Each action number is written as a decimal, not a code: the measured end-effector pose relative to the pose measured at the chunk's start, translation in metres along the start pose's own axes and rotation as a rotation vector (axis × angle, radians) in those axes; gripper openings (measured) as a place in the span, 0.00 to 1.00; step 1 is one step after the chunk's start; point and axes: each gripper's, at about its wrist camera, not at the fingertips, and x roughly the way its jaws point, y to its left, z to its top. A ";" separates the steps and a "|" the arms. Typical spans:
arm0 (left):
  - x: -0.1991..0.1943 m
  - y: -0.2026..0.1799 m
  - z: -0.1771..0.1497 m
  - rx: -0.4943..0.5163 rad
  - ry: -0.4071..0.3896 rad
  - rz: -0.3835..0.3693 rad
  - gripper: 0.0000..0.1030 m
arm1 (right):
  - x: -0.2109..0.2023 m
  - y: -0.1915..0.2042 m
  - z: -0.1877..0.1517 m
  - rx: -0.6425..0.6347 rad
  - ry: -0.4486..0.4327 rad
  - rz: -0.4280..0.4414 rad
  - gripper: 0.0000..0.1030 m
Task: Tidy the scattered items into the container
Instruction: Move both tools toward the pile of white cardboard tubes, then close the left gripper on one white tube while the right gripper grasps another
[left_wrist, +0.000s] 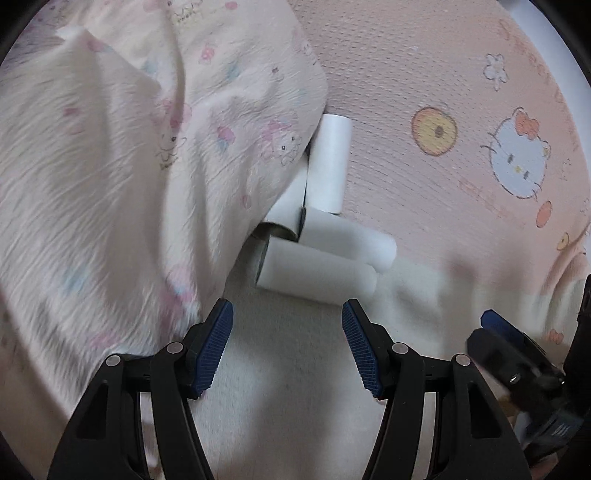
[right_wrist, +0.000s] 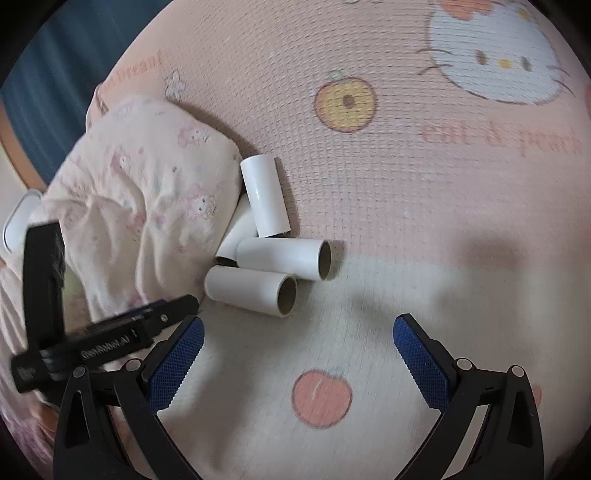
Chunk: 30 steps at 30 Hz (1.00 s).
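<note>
- Since neither pair of tongs holds anything, the step in hand is judged to be the approach to a first pick; no roll has yet been lifted.
- The left tongs (left_wrist: 287, 345) are seen spread wide and empty, aimed at the cluster of rolls; the right tongs (right_wrist: 298, 356) are likewise spread wide and empty, hovering over the bed sheet (right_wrist: 424, 192) on the near side of the same cluster.
- Four white cardboard rolls are counted, all lying on the bed and taken here relative to the rumpled blanket (right_wrist: 140, 206):
- the nearest roll (right_wrist: 251, 291) lies just beside the blanket's edge, its open end turned away from the blanket;
- the second roll (right_wrist: 284, 258) lies touching the nearest roll, on the side farther from the tongs;
- the tucked roll (right_wrist: 238, 232) is partly hidden against the blanket;
- the far roll (right_wrist: 265, 195) lies alongside the blanket's edge, leaning on the other rolls.
- One blanket and one printed sheet are counted. A white object (right_wrist: 18, 221) is glimpsed beyond the blanket; whether it is the container cannot be told.
- The next move is judged to call for closing one pair of tongs across the nearest roll's body, gently enough that the hollow tube is not crushed, without nudging its neighbours.
</note>
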 end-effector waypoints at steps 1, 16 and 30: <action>0.002 0.001 0.001 -0.002 -0.003 -0.003 0.64 | 0.006 -0.002 0.003 -0.004 0.003 -0.013 1.00; 0.029 -0.004 0.011 -0.166 -0.038 0.016 0.64 | 0.068 -0.039 0.067 -0.013 0.035 -0.039 0.79; 0.050 0.014 -0.002 -0.394 -0.019 0.003 0.64 | 0.127 -0.035 0.082 0.161 0.185 0.006 0.41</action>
